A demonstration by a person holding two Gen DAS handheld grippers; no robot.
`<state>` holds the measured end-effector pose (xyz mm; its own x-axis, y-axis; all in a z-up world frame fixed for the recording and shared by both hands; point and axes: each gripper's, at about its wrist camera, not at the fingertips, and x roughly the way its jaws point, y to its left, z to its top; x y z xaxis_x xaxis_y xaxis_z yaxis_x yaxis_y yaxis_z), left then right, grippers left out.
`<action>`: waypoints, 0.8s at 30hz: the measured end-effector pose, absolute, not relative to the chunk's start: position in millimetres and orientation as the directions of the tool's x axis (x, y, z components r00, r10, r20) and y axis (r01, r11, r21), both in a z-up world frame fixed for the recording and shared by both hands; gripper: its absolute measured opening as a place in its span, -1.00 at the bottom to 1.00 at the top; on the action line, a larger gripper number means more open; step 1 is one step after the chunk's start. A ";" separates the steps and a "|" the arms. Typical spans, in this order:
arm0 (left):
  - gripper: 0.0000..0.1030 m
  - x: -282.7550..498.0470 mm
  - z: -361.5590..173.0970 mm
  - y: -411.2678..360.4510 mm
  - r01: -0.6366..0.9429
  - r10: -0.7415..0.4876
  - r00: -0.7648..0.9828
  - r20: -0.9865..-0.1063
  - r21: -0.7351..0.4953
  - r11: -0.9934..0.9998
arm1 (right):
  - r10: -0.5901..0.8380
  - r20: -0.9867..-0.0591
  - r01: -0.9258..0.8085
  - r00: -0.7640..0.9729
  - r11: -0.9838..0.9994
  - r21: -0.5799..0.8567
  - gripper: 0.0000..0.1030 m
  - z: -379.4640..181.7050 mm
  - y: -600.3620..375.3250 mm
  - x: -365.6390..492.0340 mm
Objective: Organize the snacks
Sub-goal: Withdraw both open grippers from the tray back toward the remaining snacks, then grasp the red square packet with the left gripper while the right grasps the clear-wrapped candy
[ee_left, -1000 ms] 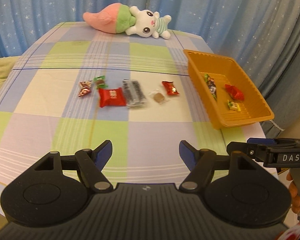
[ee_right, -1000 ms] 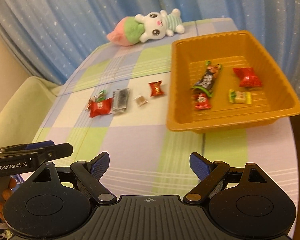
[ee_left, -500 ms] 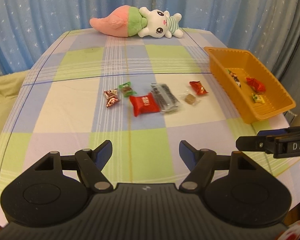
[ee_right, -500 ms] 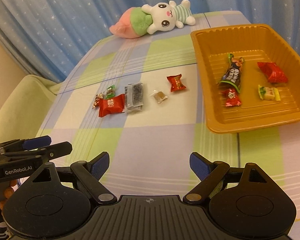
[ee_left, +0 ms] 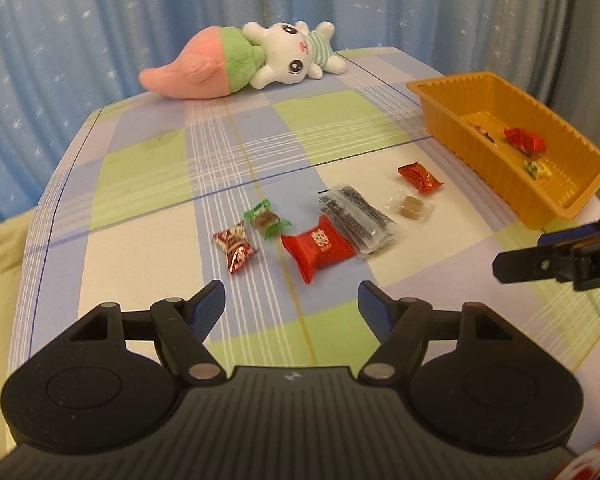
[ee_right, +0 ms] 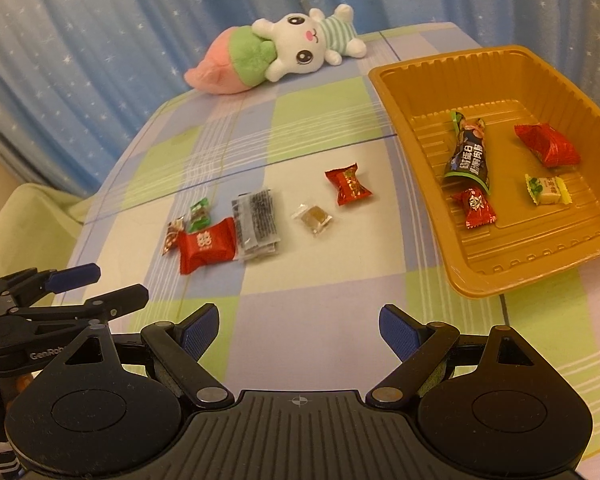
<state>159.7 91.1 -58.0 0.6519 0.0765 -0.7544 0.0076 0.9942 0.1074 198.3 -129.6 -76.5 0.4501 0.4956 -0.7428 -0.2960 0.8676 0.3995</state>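
The left gripper [ee_left: 291,304] hangs above the near part of the desk [ee_left: 148,160], its blue-padded jaws spread wide with nothing between them. The right gripper [ee_right: 299,330] hovers beside it, jaws likewise apart and empty.

On the checked cloth ahead lies a loose row of snacks. From the left: a small red-and-silver candy [ee_left: 236,247], a green-wrapped candy [ee_left: 266,219] just beside it, a large red packet [ee_left: 318,248], and a clear packet with dark print [ee_left: 358,216] touching the red packet's right edge. Farther right sit a small clear-wrapped brown sweet [ee_left: 410,205] and a red candy [ee_left: 420,177], each apart from its neighbours.

An orange tray [ee_right: 396,92] stands at the desk's right side. It holds a long dark snack bar [ee_right: 469,152], a red candy with a face print [ee_right: 475,207], a crinkled red candy [ee_right: 548,145] and a yellow-green candy [ee_right: 546,190].

A plush rabbit [ee_right: 276,48] lies at the far edge, before a blue starred curtain [ee_left: 80,20].
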 end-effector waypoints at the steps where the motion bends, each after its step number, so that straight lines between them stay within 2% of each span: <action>1: 0.36 163.5 -60.4 91.8 0.026 0.074 0.652 -0.754 0.120 0.992 | 0.491 -0.743 -0.290 0.454 0.870 0.398 0.69 -76.7 -128.4 199.4; 10: 0.24 198.9 -81.6 85.7 0.201 0.037 0.652 -0.757 0.220 0.954 | 0.456 -0.751 -0.240 0.477 0.890 0.388 0.69 -77.3 -121.9 209.1; 16: 0.23 219.6 -88.2 84.2 0.266 0.001 0.650 -0.760 0.228 0.936 | 0.439 -0.759 -0.214 0.481 0.898 0.384 0.69 -78.2 -120.5 212.3; 18: 0.17 224.8 -89.0 83.2 0.284 -0.013 0.650 -0.760 0.227 0.931 | 0.433 -0.762 -0.207 0.481 0.901 0.381 0.69 -78.8 -119.9 212.8; 24: -0.16 236.4 -94.9 78.9 0.337 -0.047 0.635 -0.771 0.222 0.915 | 0.421 -0.766 -0.198 0.485 0.907 0.373 0.69 -78.7 -117.8 215.0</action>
<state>236.4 78.9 -94.9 0.6350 -0.0471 -0.7711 0.3374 0.9148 0.2220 215.0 -117.8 -78.7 0.4852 0.4212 -0.7663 -0.1985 0.9065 0.3726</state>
